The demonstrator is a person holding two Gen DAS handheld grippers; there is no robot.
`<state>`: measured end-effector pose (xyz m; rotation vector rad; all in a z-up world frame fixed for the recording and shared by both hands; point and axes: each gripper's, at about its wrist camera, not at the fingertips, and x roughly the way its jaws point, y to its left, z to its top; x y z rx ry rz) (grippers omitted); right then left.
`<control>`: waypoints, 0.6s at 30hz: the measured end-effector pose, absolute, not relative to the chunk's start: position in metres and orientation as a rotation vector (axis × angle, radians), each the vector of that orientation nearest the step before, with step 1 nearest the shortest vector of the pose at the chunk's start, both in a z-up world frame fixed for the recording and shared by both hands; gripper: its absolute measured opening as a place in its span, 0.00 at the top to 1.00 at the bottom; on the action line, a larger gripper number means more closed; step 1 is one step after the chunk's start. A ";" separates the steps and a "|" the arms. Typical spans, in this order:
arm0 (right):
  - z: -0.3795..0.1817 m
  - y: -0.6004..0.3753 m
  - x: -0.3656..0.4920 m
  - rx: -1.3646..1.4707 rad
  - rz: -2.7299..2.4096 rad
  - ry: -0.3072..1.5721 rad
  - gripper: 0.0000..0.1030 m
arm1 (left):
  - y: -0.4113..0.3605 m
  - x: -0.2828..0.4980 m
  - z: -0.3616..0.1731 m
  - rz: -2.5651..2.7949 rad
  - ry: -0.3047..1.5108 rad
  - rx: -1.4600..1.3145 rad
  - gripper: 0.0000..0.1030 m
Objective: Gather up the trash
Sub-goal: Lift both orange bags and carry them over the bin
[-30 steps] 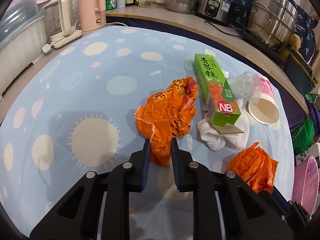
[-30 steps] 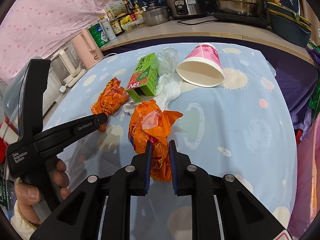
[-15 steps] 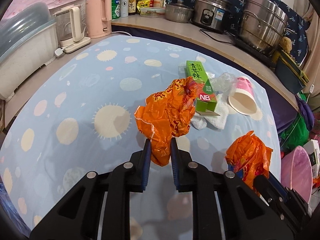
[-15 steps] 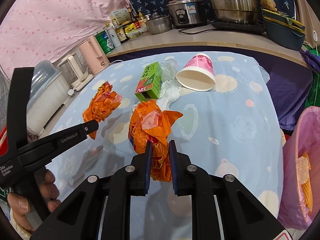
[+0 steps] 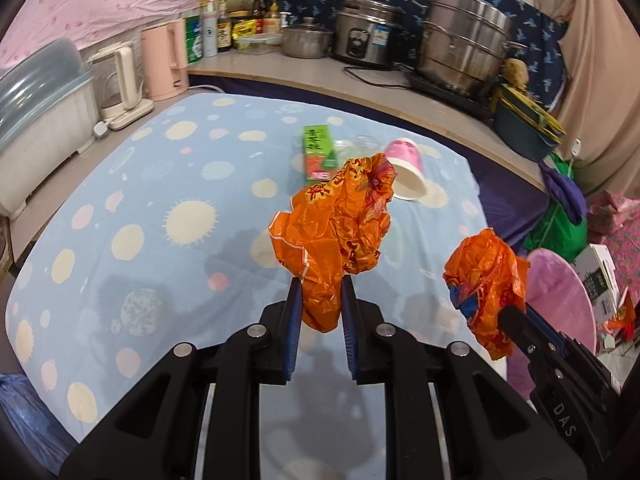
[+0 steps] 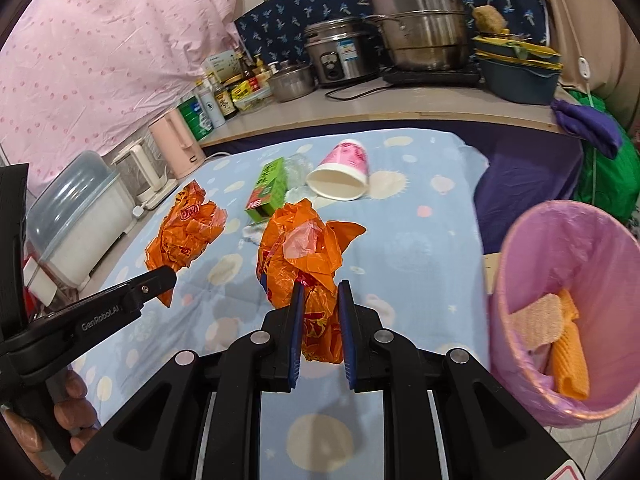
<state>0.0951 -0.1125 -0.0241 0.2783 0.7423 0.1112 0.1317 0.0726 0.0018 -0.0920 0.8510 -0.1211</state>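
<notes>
The trash here is two crumpled orange plastic bags, and you have one in each claw, up off the blue table cloth (image 5: 132, 184). Your left claw (image 5: 319, 307) is closed on the bottom of one orange bag (image 5: 340, 224). Your right claw (image 6: 319, 312) is closed on the other orange bag (image 6: 304, 256). These bags look very light, soft and floppy, and a bit slippery, so a pinch on a thick, bunched-up part should hold best. A thin edge could slide out. The pink bin (image 6: 568, 320) stands just beside the table on your right. A green box (image 6: 268, 190) and a pink paper cup (image 6: 344, 170) lie on the table, and they look stiffer.
</notes>
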 end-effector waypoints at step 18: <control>-0.022 -0.232 0.032 0.368 -0.136 0.692 0.84 | -0.051 0.086 0.015 -0.358 0.826 0.042 0.82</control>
